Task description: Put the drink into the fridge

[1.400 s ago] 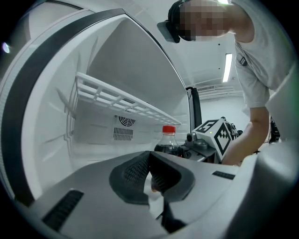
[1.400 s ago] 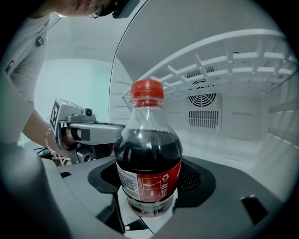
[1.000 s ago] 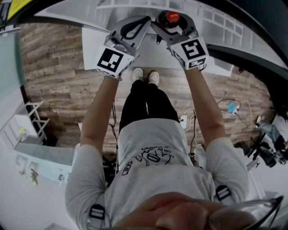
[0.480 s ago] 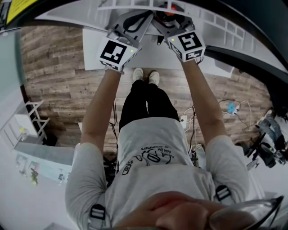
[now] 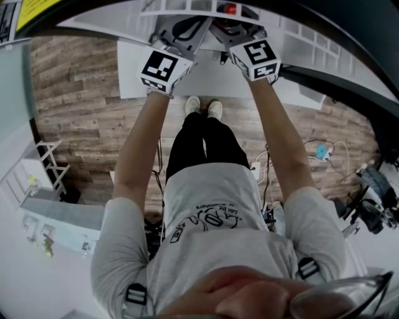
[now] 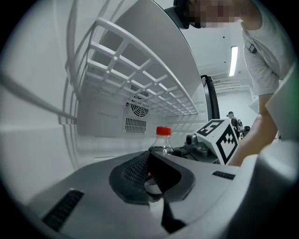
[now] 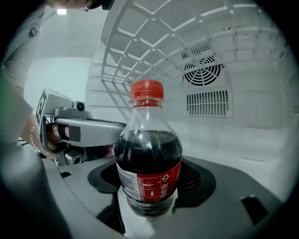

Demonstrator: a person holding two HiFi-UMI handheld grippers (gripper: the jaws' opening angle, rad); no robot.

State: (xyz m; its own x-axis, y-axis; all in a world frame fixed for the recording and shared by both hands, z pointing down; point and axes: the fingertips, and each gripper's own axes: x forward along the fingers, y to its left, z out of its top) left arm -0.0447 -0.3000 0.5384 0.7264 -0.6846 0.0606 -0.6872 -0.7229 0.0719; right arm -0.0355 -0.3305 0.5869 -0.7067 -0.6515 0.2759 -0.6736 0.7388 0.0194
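Note:
The drink is a cola bottle with a red cap and a red label. It stands upright between the jaws of my right gripper, which is shut on its lower body. Both are inside the white fridge, below a wire shelf and in front of the back wall's fan vent. In the head view only the red cap shows, past the right gripper. My left gripper is shut with nothing in it. It hovers just left of the bottle.
The fridge's wire shelf runs close above both grippers, with a side wall to the left. Behind me the wooden floor carries cables and a plug strip on the right and a white rack on the left.
Both grippers have moved forward, deeper into the fridge, with the bottle still in the right one. Its cap now shows only partly under the shelf in the head view.

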